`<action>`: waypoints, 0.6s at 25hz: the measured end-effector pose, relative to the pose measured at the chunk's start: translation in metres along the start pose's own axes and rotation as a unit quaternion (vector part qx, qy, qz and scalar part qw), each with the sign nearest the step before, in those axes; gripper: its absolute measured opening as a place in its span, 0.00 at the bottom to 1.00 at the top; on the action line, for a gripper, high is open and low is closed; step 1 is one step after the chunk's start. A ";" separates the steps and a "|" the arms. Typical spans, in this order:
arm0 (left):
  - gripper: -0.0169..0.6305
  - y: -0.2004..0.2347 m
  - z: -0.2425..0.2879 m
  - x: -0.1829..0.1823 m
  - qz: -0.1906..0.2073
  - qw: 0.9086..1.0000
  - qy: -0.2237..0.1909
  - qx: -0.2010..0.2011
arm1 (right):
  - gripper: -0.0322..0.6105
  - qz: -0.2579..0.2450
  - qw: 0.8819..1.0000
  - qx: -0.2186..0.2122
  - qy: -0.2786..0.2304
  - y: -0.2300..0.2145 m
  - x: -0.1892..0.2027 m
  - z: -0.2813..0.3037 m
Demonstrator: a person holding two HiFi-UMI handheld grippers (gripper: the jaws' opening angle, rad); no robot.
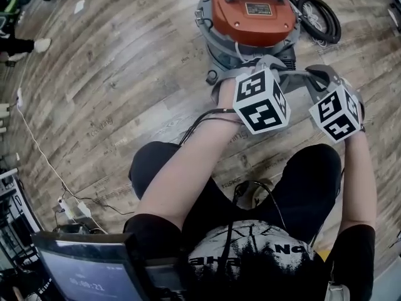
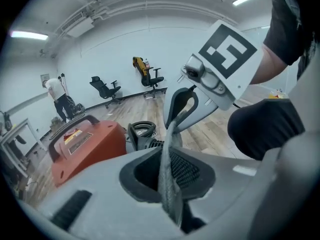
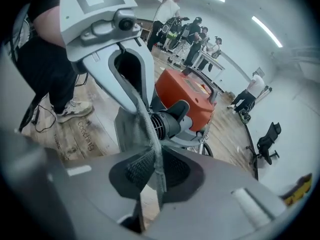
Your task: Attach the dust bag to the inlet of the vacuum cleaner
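Note:
The vacuum cleaner [image 1: 250,11] has an orange lid and a grey drum; it stands on the wood floor just beyond both grippers. Its black inlet [image 3: 167,123] sticks out toward me and also appears in the left gripper view [image 2: 142,135]. A grey fabric dust bag edge [image 1: 294,76] is stretched between the two grippers in front of the inlet. My left gripper [image 2: 168,181] is shut on that fabric [image 2: 167,154]. My right gripper [image 3: 152,176] is shut on the fabric's other side [image 3: 145,129]. Each gripper faces the other across the bag [image 2: 182,104] [image 3: 127,69].
A black hose coil [image 1: 316,14] lies right of the vacuum. Cables [image 1: 44,162] run along the floor at the left to a power strip [image 1: 72,209]. Office chairs [image 2: 105,88] and several people [image 3: 200,39] stand far off. My knees [image 1: 156,162] flank the space in front.

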State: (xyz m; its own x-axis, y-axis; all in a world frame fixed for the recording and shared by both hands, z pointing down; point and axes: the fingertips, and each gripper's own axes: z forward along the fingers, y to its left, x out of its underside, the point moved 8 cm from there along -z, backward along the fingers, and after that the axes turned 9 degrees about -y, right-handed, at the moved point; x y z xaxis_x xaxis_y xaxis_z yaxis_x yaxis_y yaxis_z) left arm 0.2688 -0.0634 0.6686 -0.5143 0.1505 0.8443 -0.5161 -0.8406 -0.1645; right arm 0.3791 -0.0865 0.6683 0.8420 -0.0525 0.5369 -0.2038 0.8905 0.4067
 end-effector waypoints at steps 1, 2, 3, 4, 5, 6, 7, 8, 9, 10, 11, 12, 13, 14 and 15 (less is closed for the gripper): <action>0.09 0.002 -0.001 0.003 -0.005 1.000 0.001 -0.002 | 0.11 0.004 1.000 -0.001 -0.007 0.000 -0.003 -0.001; 0.09 0.004 -0.003 0.006 -0.009 1.000 0.005 -0.004 | 0.11 0.004 1.000 0.000 -0.013 0.000 -0.008 -0.002; 0.09 0.005 -0.003 0.010 -0.012 1.000 0.013 -0.006 | 0.11 -0.001 1.000 0.001 -0.017 0.001 -0.012 -0.002; 0.09 0.006 -0.003 0.014 -0.014 1.000 0.023 -0.007 | 0.11 -0.009 1.000 0.003 -0.020 0.002 -0.017 -0.002; 0.09 0.005 -0.002 0.018 -0.015 0.999 0.034 -0.008 | 0.11 -0.018 1.000 0.004 -0.022 0.003 -0.021 -0.003; 0.09 0.005 0.000 0.022 -0.016 0.999 0.042 -0.008 | 0.11 -0.026 0.999 0.005 -0.025 0.003 -0.024 -0.004; 0.09 0.005 0.002 0.025 -0.019 0.999 0.046 -0.008 | 0.11 -0.034 0.999 0.008 -0.027 0.004 -0.027 -0.004; 0.09 0.006 0.003 0.026 -0.021 0.999 0.047 -0.007 | 0.11 -0.041 0.999 0.011 -0.027 0.004 -0.029 -0.005; 0.09 0.006 0.004 0.026 -0.022 0.999 0.046 -0.007 | 0.11 -0.044 0.999 0.014 -0.026 0.004 -0.029 -0.004; 0.09 0.007 0.004 0.025 -0.019 0.999 0.042 -0.007 | 0.11 -0.041 0.999 0.015 -0.025 0.003 -0.027 -0.003; 0.09 0.007 0.004 0.022 -0.012 0.999 0.037 -0.008 | 0.11 -0.031 0.999 0.015 -0.025 0.003 -0.022 -0.002; 0.09 0.006 0.004 0.019 -0.003 0.999 0.031 -0.011 | 0.11 -0.018 0.999 0.015 -0.027 0.002 -0.016 -0.001; 0.09 0.006 0.004 0.014 0.009 1.000 0.022 -0.013 | 0.11 -0.003 0.999 0.016 -0.029 0.001 -0.010 0.000; 0.09 0.005 0.003 0.008 0.020 1.000 0.011 -0.014 | 0.11 0.008 0.999 0.019 -0.028 0.000 -0.003 0.002; 0.09 0.004 0.003 0.002 0.029 0.999 0.001 -0.015 | 0.11 0.014 0.999 0.021 -0.024 0.000 0.003 0.003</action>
State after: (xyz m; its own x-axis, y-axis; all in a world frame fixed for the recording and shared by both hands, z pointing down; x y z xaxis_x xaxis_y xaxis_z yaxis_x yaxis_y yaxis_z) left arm 0.2678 -0.0681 0.6715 -0.5456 0.1032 0.8317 -0.5061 -0.8316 -0.2288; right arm 0.3797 -0.0881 0.6719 0.8110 -0.0504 0.5828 -0.2487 0.8721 0.4215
